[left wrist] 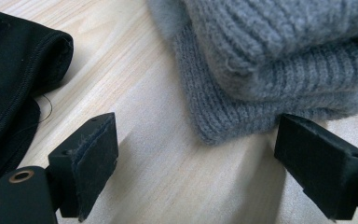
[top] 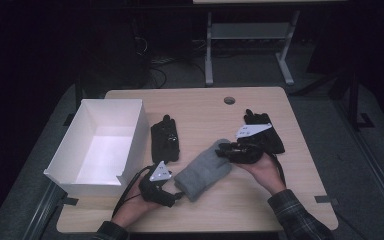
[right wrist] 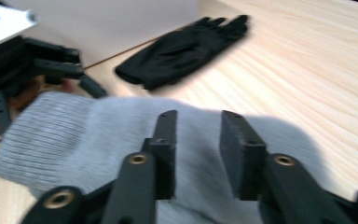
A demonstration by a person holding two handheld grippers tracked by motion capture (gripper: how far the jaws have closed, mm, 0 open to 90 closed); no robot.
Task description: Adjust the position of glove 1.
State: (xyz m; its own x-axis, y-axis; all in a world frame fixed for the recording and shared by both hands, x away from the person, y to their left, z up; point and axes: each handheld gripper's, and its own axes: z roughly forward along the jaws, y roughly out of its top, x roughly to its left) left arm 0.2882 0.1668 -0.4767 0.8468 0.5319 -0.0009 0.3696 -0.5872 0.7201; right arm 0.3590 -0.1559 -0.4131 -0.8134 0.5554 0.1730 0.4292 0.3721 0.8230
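A grey knit mitten lies on the wooden table, its cuff toward the person. My left gripper stands open at the cuff end; in the left gripper view its jaws are spread wide on the bare wood just short of the cuff. My right gripper hovers at the mitten's far tip, and its jaws stand apart above the grey knit with nothing pinched. A black glove lies flat left of the mitten. A second black glove lies partly under the right gripper.
A white open box stands at the table's left side, close to the left black glove. A round cable hole sits near the far edge. A desk frame stands on the floor behind.
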